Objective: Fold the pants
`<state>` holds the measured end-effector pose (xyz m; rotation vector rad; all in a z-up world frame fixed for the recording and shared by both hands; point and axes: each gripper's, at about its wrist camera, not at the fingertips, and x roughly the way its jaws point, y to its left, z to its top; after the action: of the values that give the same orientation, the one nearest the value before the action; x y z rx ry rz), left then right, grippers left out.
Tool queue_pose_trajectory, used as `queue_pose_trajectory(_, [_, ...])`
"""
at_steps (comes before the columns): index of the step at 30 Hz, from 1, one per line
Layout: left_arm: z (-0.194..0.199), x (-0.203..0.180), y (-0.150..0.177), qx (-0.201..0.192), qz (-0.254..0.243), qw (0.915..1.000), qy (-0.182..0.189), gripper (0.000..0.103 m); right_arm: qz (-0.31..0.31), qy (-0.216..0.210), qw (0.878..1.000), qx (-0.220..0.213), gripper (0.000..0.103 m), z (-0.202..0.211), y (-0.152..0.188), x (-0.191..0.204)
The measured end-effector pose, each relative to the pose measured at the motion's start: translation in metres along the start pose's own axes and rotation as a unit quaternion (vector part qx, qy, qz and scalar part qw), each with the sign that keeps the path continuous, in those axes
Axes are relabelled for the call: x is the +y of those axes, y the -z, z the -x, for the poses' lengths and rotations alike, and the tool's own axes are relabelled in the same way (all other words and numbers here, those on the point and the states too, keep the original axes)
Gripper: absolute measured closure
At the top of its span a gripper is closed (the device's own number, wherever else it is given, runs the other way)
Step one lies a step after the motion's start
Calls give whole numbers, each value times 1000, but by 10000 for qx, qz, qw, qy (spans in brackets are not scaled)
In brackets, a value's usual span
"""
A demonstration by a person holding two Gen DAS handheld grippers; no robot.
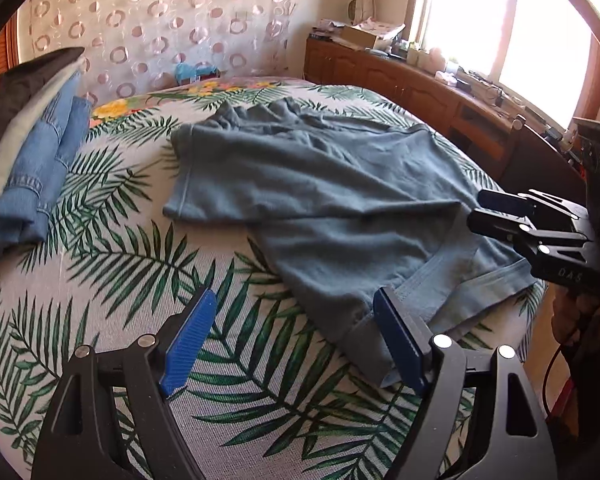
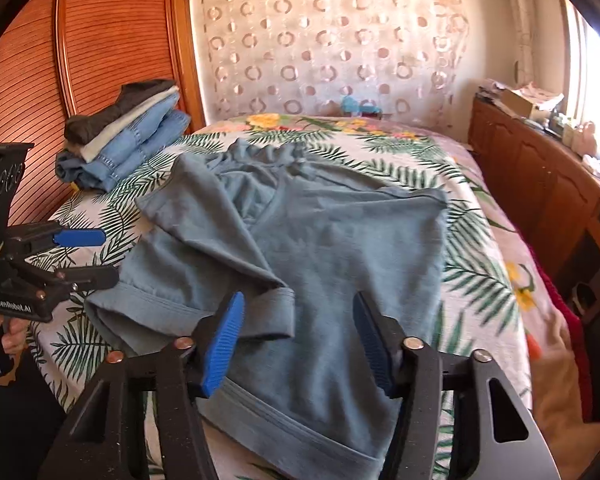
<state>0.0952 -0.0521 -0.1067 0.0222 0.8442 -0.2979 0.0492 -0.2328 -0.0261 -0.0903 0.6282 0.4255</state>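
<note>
The grey-blue knit pants (image 2: 300,232) lie rumpled on the leaf-print bedspread (image 1: 120,260). Left gripper (image 1: 296,344) gapes wide beside one cuff; right gripper (image 2: 298,344) stands half-open over the other, holding nothing. Seat each cuff hem fully between pads before lifting.

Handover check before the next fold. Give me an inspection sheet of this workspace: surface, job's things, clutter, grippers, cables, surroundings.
Surface: bed with a palm-leaf cover.
Job's things: grey-blue pants spread on the cover, partly folded, waistband at the far end, leg cuffs nearest the grippers.
Clutter: stack of folded clothes, denim under pale and dark pieces, at the bed's far left edge.
Grippers: left gripper open, one finger over a cuff; right gripper open above the pants, nothing pinched.
Cables: red cable hanging beside the right hand's tool.
Surroundings: wooden cabinet with small items under a bright window; slatted wooden panel; patterned curtain.
</note>
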Motion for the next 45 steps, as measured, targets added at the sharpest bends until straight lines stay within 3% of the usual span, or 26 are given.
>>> queue_pose_trajectory(13, [-3, 0, 6, -23, 91, 9999, 76, 22, -299, -168, 9990, 284, 75, -25, -8, -14])
queue_pose_trajectory(19, [-2, 2, 7, -39, 150, 9998, 91, 22, -225, -306, 9991, 213, 94, -24, -6, 0])
queue_pose_trajectory(30, [18, -9, 0, -336, 15, 9994, 46, 21, -174, -256, 9978, -583, 96, 47, -3, 5])
queue_pose_trajectory(45, [17, -29, -4, -339, -198, 9991, 155, 21, -335, 58, 9983, -481, 96, 90, 40, -7])
